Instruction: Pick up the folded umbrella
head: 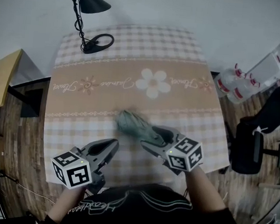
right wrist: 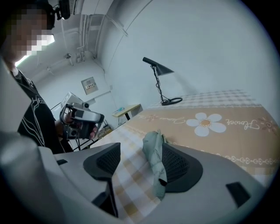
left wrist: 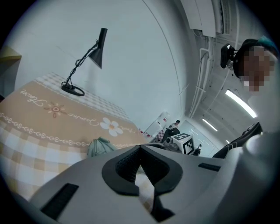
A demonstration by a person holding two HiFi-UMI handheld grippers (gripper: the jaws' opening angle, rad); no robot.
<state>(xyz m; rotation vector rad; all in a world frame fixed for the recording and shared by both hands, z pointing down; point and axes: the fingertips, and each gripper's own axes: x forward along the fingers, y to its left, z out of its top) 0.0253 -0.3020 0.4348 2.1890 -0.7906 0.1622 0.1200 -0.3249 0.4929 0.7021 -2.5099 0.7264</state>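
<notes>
Folded umbrella (head: pixel 133 124): grey-green, lying flat on the desk (head: pixel 75 123). In the head view it sits just toward 6 o'clock from the desk's middle, its length running from 10 o'clock to 4 o'clock.
Right tongs (head: pixel 150 137): released, with the jaws standing wide apart. They reach in from 4 o'clock, and the umbrella's near end lies between the jaws.
Right gripper view: the umbrella (right wrist: pixel 154 151) lies close against the jaw at 3 o'clock. Checked cloth shows between it and the other jaw. I cannot tell whether that nearer pad touches the fabric.
Left tongs (head: pixel 113 145): clenched on nothing, with the jaw tips meeting. They sit at 7 o'clock from the umbrella and apart from it.
Left gripper view: the tongs (left wrist: pixel 140 148) show only cloth under the closed tips, with the umbrella (left wrist: pixel 99 146) beyond at 10 o'clock.
Desk cover: a beige and white checked cloth with a white flower print (head: pixel 153 82) at 12 o'clock from the umbrella.
Black lamp (head: pixel 88 2): it stands at the desk's 11 o'clock corner, well apart from the umbrella.
</notes>
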